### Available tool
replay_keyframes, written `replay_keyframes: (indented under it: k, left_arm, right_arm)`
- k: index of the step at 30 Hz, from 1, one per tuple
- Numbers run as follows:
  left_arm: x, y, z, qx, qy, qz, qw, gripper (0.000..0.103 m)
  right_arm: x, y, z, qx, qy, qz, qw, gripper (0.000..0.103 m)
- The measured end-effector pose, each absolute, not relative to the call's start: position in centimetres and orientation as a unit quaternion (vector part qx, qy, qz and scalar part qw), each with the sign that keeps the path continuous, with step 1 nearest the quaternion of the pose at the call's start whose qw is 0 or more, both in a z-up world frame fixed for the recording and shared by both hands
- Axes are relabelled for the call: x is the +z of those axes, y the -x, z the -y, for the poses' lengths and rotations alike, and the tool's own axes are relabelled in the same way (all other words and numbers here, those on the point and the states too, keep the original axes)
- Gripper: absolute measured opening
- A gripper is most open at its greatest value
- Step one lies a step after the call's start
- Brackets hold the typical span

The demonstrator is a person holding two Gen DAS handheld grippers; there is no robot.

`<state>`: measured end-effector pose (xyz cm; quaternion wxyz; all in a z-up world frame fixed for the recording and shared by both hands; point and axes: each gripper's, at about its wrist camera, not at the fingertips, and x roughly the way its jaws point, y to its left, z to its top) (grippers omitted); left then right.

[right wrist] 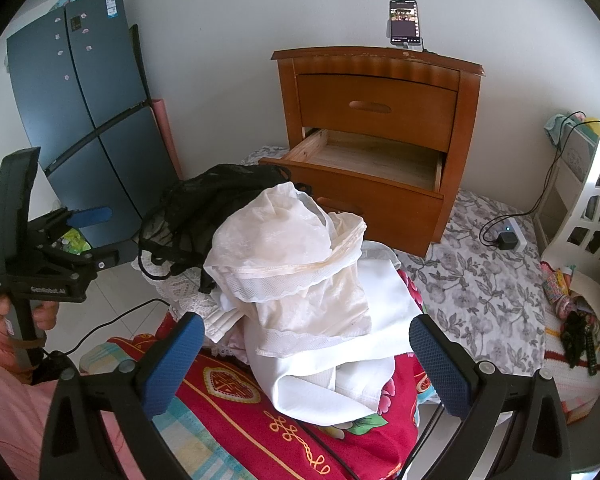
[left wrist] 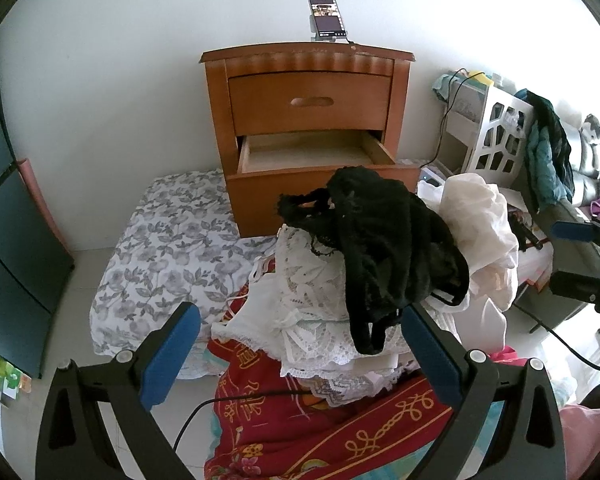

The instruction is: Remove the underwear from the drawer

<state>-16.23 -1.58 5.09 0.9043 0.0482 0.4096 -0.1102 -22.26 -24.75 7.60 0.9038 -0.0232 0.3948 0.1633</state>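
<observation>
Blue-padded fingers of the left gripper (left wrist: 300, 356) are spread wide apart at the bottom of the frame, nothing held between them; the right gripper (right wrist: 306, 364) is likewise parted and empty. Just beyond, underwear is heaped on a red quilt (left wrist: 340, 432): a black lace piece (left wrist: 384, 248) is draped over white lace garments (left wrist: 308, 304). At upper centre, the lower drawer (left wrist: 316, 156) of the wooden nightstand (left wrist: 308, 64) is pulled open and its visible bottom is seen bare.

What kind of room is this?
Probably a bedroom, maybe a cluttered spare room: a wooden nightstand with its lower drawer open, a flowery mattress on the floor, and a pile of underwear.
</observation>
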Motion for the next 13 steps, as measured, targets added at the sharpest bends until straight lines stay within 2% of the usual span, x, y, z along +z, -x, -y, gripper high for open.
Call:
replay_keyframes:
  k: [13]
  left_arm:
    - [5.22, 16.55, 1.94, -0.109, -0.050, -0.408, 0.905, 0.100]
  right_arm:
    - [7.61, 22.27, 24.70, 0.163, 0.024, -0.395, 0.904, 0.103]
